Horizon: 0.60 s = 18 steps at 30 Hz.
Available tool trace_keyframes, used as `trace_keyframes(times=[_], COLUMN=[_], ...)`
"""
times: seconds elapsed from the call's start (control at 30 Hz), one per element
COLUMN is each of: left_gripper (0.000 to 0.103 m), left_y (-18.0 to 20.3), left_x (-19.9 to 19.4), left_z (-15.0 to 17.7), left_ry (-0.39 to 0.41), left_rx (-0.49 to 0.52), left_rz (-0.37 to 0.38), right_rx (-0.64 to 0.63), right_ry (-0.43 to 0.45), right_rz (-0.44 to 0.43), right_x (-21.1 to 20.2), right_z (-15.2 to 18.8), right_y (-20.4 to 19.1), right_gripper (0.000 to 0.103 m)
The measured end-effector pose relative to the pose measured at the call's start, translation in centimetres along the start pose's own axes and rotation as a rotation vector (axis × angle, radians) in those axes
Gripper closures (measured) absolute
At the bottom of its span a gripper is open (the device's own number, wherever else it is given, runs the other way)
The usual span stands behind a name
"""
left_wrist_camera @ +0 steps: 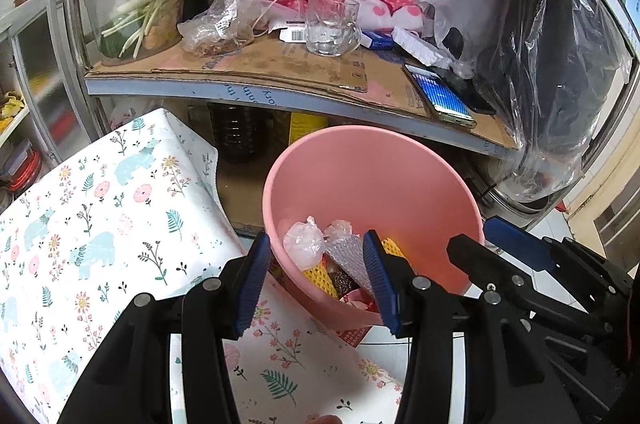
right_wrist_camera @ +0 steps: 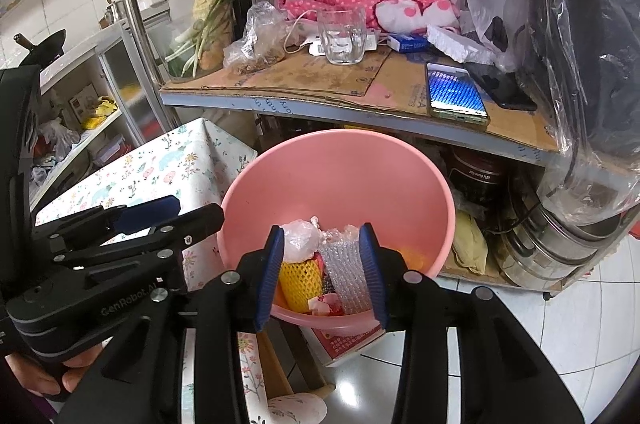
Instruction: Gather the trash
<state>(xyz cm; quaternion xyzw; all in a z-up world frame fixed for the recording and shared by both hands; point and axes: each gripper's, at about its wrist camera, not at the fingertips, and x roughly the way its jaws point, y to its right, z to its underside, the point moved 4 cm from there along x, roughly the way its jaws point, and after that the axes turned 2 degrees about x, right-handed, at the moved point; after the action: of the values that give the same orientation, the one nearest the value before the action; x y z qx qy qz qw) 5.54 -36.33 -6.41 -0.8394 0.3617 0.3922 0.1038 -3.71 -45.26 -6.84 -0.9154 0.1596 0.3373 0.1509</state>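
We held both tongs with jaws apart and empty, the left gripper (left_wrist_camera: 316,280) and right gripper (right_wrist_camera: 324,272) side by side above the pink basin (right_wrist_camera: 400,183), where crumpled plastic (right_wrist_camera: 298,238), bubble wrap (right_wrist_camera: 346,276) and yellow foam netting (right_wrist_camera: 300,286) lay just beyond their tips.

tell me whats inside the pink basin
In the pink basin: crumpled clear plastic, bubble wrap, yellow foam fruit netting, pink scraps. Whatever lies underneath is covered.
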Motion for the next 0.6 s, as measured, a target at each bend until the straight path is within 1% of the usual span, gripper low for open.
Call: trace_keyframes(times=[0.6], left_gripper=[0.055], left_y=[-0.12], left_x=[-0.38], left_z=[-0.21], left_ry=[0.011], left_rx=[0.006], left_rz=[-0.005], right_rx=[-0.005], right_ry=[0.004], right_rz=[0.000], right_x=[-0.12], right_z=[-0.19], right_y=[-0.22], right_gripper=[0.063])
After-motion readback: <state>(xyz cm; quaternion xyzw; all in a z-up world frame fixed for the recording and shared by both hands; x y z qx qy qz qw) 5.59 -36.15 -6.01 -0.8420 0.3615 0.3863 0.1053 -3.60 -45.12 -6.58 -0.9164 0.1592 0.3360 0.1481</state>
